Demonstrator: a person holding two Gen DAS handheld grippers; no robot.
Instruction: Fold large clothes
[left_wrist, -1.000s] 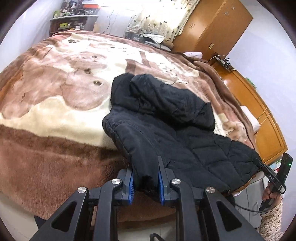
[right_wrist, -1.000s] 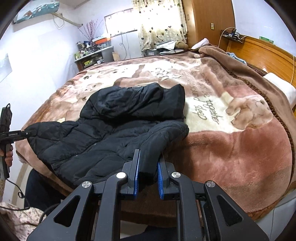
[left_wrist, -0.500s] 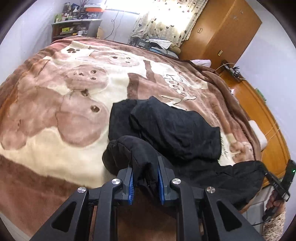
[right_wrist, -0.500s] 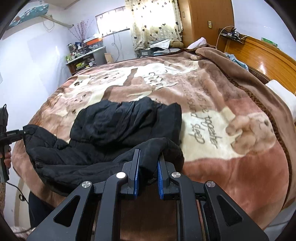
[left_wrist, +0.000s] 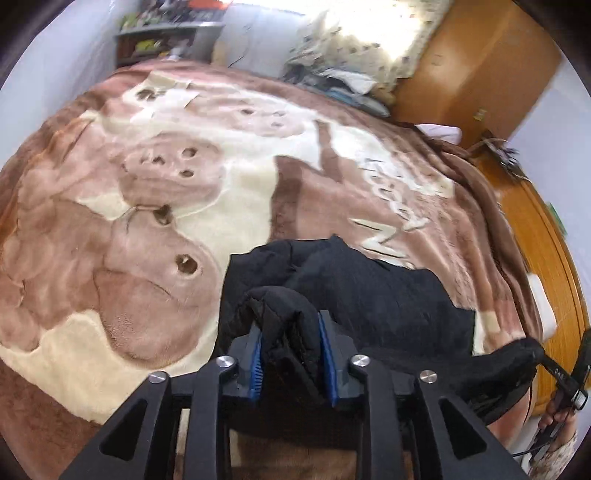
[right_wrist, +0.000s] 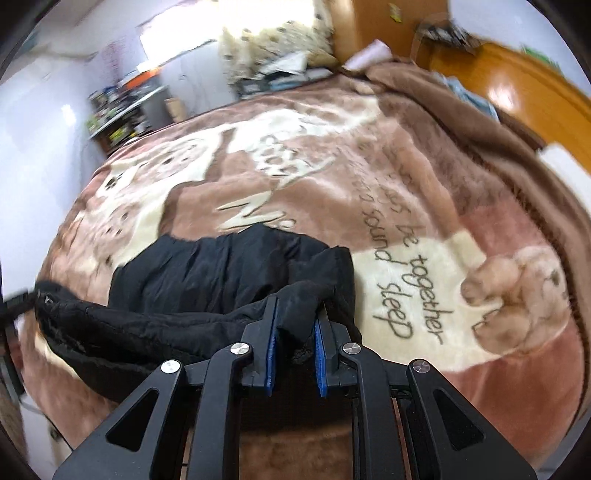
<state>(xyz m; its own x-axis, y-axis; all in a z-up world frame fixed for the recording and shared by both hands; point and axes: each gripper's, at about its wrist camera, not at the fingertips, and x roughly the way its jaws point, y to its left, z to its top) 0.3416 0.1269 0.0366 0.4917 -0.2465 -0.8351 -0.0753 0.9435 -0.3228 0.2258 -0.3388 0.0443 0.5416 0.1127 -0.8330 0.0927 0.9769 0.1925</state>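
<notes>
A black quilted jacket lies on a brown and cream plush blanket that covers a bed. Its near edge is lifted and doubled over the far part. My left gripper has one corner of that edge between its blue pads; its jaws are opening, and the puffy fabric still fills the gap. My right gripper is shut on the other corner of the jacket. The hem sags between the two grippers. The right gripper also shows at the edge of the left wrist view, in a hand.
The blanket spreads wide past the jacket. A wooden headboard runs along the right side. A wardrobe, a curtained window and a cluttered shelf stand behind the bed, where loose items are piled.
Both grippers have carried the jacket's near edge forward over the bed, so the jacket now folds onto itself. The left jaws stand wider than before.
</notes>
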